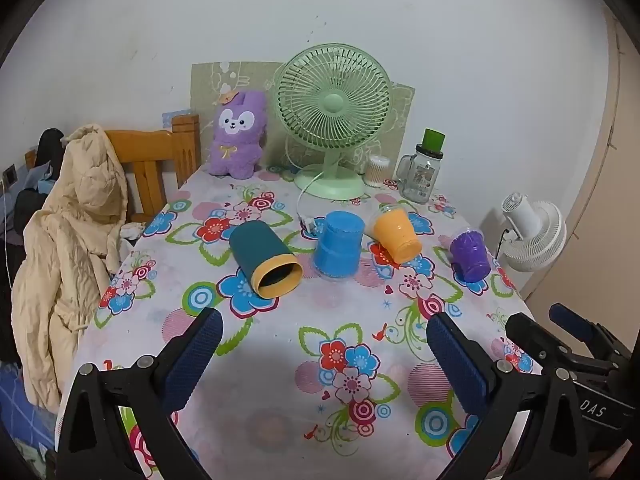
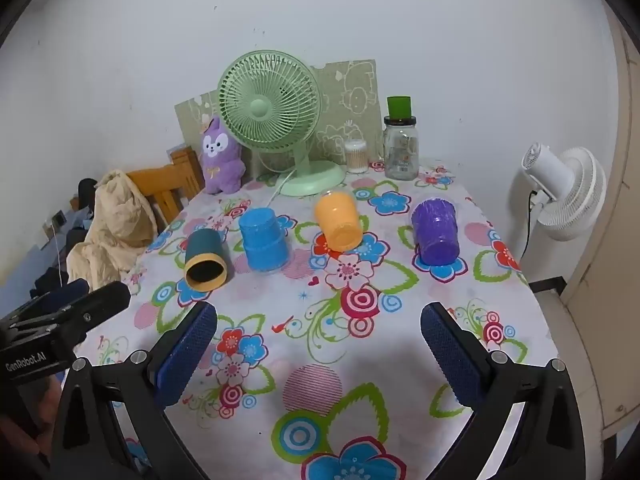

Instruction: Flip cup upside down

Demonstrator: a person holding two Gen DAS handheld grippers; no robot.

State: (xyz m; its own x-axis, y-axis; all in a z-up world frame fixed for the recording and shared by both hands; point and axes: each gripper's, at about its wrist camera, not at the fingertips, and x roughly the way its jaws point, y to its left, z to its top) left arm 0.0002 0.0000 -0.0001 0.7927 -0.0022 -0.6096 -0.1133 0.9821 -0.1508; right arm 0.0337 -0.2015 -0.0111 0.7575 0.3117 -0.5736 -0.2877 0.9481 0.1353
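Teal with a yellow rim, the cup lies on its side on your floral tabletop, mouth toward you, at the left end of the row. Just right of it the blue cup stands upside down; the orange cup and purple cup lie tipped farther right. Your left tongs and right tongs both hover spread wide above the near tabletop, holding nothing. A green fan stands behind.
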